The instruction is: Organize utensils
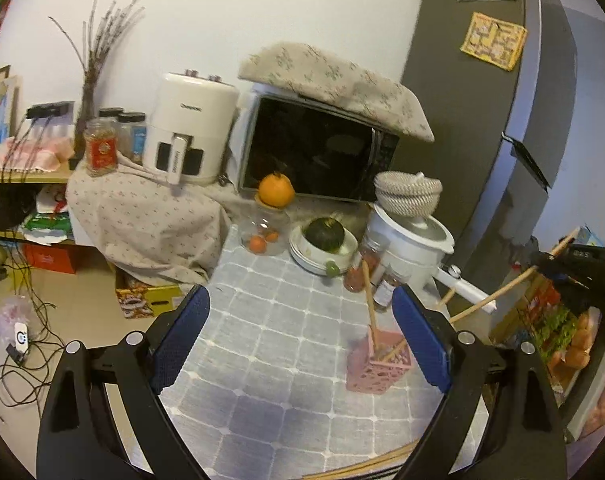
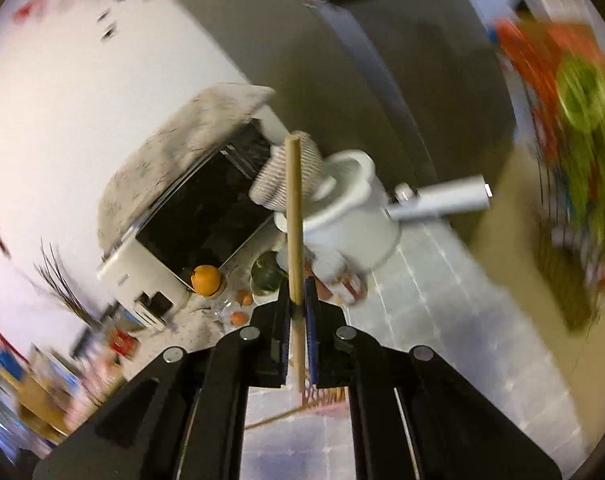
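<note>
Left wrist: unreadable air-fryer [image 1: 190,128] lettering

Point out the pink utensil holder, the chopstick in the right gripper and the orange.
pink utensil holder [image 1: 376,376]: left wrist view, front wall.
chopstick [image 2: 293,216]: right wrist view, mid shaft.
orange [image 1: 276,190]: left wrist view, centre.

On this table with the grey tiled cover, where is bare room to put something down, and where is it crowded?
Bare room: the grey tiled table cover between the open left gripper fingers, left of the pink perforated basket and in front of the clear glass jar. Crowded: the back right corner, with stacked white plates, spice jars and a white pot.
</note>
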Tool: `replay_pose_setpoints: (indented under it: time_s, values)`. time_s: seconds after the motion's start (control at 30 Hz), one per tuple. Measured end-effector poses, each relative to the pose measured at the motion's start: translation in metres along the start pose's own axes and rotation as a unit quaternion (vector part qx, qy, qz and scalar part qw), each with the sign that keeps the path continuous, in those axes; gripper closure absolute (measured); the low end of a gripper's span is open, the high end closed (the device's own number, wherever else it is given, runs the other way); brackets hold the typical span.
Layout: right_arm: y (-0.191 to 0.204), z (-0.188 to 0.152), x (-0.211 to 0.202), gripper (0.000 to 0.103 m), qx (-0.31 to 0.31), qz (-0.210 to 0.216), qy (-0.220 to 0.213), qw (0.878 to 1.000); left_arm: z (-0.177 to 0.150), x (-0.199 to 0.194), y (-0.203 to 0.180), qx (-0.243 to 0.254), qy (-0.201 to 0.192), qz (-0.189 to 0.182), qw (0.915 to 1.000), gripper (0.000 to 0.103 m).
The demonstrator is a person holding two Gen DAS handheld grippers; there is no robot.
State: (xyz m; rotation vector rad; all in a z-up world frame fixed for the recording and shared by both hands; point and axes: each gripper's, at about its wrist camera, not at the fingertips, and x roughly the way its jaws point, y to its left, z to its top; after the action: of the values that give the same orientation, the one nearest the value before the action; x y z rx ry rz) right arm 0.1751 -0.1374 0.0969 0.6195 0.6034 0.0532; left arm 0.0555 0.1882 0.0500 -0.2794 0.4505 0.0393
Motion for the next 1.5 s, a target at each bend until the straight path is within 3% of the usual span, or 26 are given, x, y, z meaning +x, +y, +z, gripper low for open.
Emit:
replay_pose_setpoints:
  time_s: [0.13, 0.27, 0.37, 0.4, 0.67, 0.8, 0.9, 1.03, 1.13, 1.2, 1.27, 1.33, 1.4, 1.43, 1.47, 1.5]
  values:
    - [0.03, -0.004, 0.034, 0.096, -0.048, -0.021, 0.022, 0.998, 0.007, -0.002, 0.015, -0.022, -0.004, -0.001, 0.9998, 0.014]
    - [0.028, -0.025, 0.082, 0.095, -0.073, -0.045, 0.059, 0.995, 0.009, 0.001, 0.023, -0.032, 0.003, 0.0, 0.9995, 0.013]
    - [0.028, -0.04, 0.104, 0.092, -0.095, -0.052, 0.081, 0.991, 0.01, 0.0, 0.025, -0.031, -0.001, 0.004, 0.9995, 0.013]
    - [0.03, -0.045, 0.104, 0.086, -0.099, -0.05, 0.079, 0.991, 0.01, -0.001, 0.025, -0.031, -0.003, 0.006, 0.9995, 0.013]
    - [0.053, -0.051, 0.054, 0.07, -0.158, -0.047, 0.024, 0.986, 0.004, 0.003, 0.012, -0.015, 0.015, -0.003, 0.9998, 0.01]
    - [0.052, -0.076, 0.021, 0.054, -0.199, -0.075, -0.007, 0.977, -0.006, 0.004, -0.012, 0.018, 0.024, -0.01, 0.9995, 0.01]
    - [0.045, -0.094, 0.004, 0.048, -0.21, -0.083, -0.014, 0.974, -0.01, 0.0, -0.022, 0.029, 0.021, -0.016, 0.9992, 0.01]
    - [0.019, -0.092, -0.012, 0.04, -0.146, -0.069, 0.002, 0.987, -0.009, -0.006, -0.021, 0.02, 0.015, -0.02, 0.9995, 0.008]
    - [-0.023, -0.075, -0.009, 0.039, -0.036, -0.035, 0.046, 0.998, -0.008, -0.006, -0.016, 0.012, 0.013, -0.019, 0.9997, 0.008]
    - [-0.058, -0.067, 0.002, 0.033, 0.06, -0.003, 0.082, 0.995, -0.007, -0.005, -0.013, 0.006, 0.013, -0.019, 0.9997, 0.008]
    - [-0.109, -0.069, 0.034, 0.033, 0.202, 0.055, 0.149, 0.966, -0.006, -0.002, -0.012, 0.002, 0.016, -0.02, 0.9997, 0.008]
    - [-0.149, -0.081, 0.064, 0.033, 0.296, 0.08, 0.17, 0.936, -0.008, 0.003, -0.011, 0.002, 0.021, -0.017, 0.9996, 0.008]
    - [-0.168, -0.087, 0.097, 0.034, 0.33, 0.104, 0.202, 0.916, -0.01, 0.007, -0.011, 0.003, 0.023, -0.011, 0.9997, 0.008]
    - [-0.183, -0.093, 0.118, 0.035, 0.371, 0.121, 0.214, 0.895, -0.012, 0.01, -0.012, 0.007, 0.025, -0.008, 0.9996, 0.008]
    - [-0.193, -0.096, 0.132, 0.035, 0.401, 0.127, 0.21, 0.883, -0.014, 0.014, -0.014, 0.012, 0.027, -0.005, 0.9996, 0.008]
    - [-0.2, -0.094, 0.145, 0.036, 0.411, 0.13, 0.205, 0.878, -0.016, 0.016, -0.015, 0.016, 0.027, -0.002, 0.9995, 0.008]
